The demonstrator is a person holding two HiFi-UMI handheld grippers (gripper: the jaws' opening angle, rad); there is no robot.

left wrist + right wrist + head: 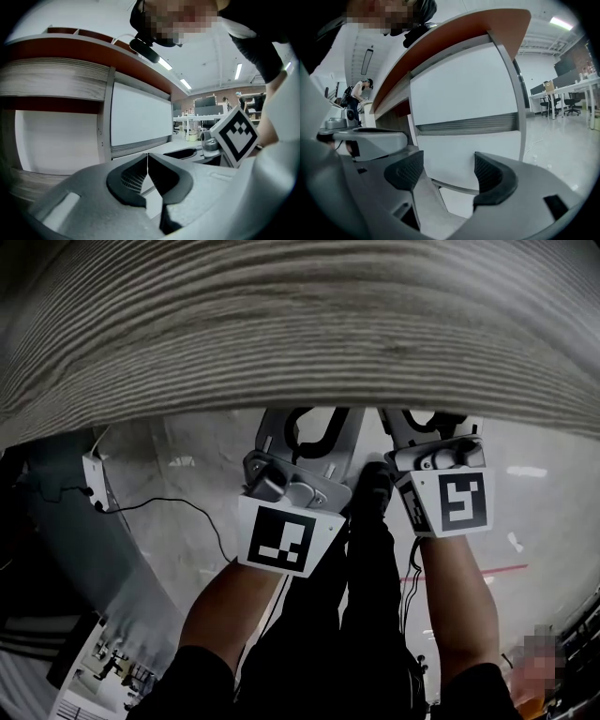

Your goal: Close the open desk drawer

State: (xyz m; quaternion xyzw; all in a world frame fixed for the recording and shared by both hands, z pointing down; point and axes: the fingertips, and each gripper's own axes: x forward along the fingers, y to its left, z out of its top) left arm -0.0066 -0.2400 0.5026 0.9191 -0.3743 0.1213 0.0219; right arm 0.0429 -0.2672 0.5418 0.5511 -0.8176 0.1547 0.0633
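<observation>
The desk's wood-grain top [281, 324] fills the upper head view, and both grippers reach beneath its front edge. In the right gripper view two white drawer fronts, an upper [464, 89] and a lower [473, 150], are stacked with a grey recessed strip [466, 125] between them and look flush. My right gripper [449, 171] stands open just in front of the lower front, with nothing between its pads. My left gripper [147, 173] is shut, pads touching, holding nothing, facing the same white front [140, 112]. In the head view the fingertips of both the left [305, 432] and the right [427, 423] are hidden.
The person's legs in dark trousers [366, 596] stand between the arms on a pale floor. A black cable [178, 507] runs to a white box [94, 474] at the left. Office desks and chairs [562, 101] stand far off at the right.
</observation>
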